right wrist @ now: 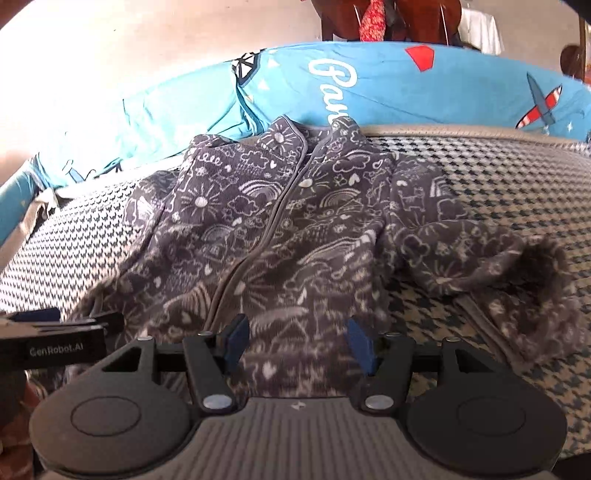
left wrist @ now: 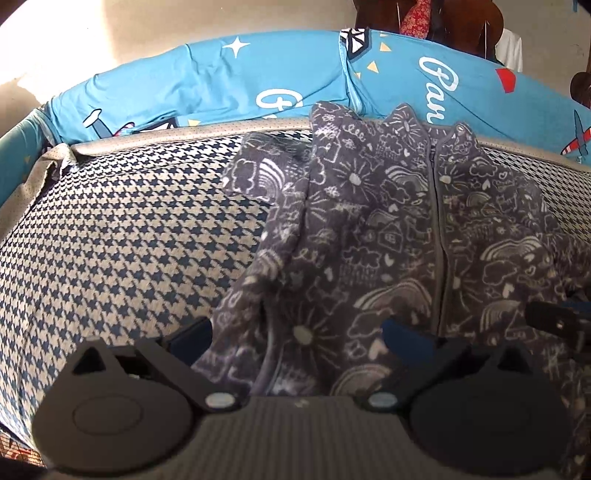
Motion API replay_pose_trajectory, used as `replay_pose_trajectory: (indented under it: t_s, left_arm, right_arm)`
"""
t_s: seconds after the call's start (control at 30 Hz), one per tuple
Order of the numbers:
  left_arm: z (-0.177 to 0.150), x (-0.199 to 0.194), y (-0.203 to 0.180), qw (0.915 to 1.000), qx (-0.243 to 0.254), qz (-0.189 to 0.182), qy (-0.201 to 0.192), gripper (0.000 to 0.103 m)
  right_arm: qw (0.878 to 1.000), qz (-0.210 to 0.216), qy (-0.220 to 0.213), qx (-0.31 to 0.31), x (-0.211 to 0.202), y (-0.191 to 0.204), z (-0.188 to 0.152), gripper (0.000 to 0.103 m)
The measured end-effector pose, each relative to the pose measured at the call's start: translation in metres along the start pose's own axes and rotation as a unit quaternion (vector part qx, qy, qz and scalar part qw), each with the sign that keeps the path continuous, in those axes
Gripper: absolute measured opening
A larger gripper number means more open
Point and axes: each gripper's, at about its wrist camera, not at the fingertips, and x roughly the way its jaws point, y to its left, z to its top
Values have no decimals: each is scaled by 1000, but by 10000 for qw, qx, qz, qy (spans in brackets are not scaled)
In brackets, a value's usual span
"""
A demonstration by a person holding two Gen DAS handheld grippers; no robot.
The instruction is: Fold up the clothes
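A grey fleece zip jacket (left wrist: 369, 221) (right wrist: 277, 229) with white doodle print lies front up on the houndstooth bed cover (left wrist: 129, 229) (right wrist: 498, 177), collar toward the far side. Its right sleeve (right wrist: 480, 258) sprawls out, cuff turned open. Its left sleeve (left wrist: 258, 173) bends along the body. My left gripper (left wrist: 299, 332) hovers open over the jacket's lower left part; fabric shows between the fingers, not pinched. My right gripper (right wrist: 297, 334) stands open over the hem beside the zip, pads apart and clear of the cloth. Each gripper shows in the other's view, the left gripper (right wrist: 55, 325) and the right gripper (left wrist: 554, 317).
Bright blue pillows (left wrist: 221, 81) (right wrist: 406, 85) with plane prints and white lettering line the far edge of the bed. Behind them stand a pale wall and dark wooden furniture (right wrist: 369, 18) with red cloth hanging on it. Bare houndstooth cover lies left and right of the jacket.
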Motion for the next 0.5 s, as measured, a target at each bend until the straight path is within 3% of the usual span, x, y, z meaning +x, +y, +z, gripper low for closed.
replay_pose_trajectory:
  t_s: [0.5]
  left_arm:
    - [31,23,-19,9995,236,-7,224,103]
  right_arm:
    - [9987,462,26,206,40,-8,30,60]
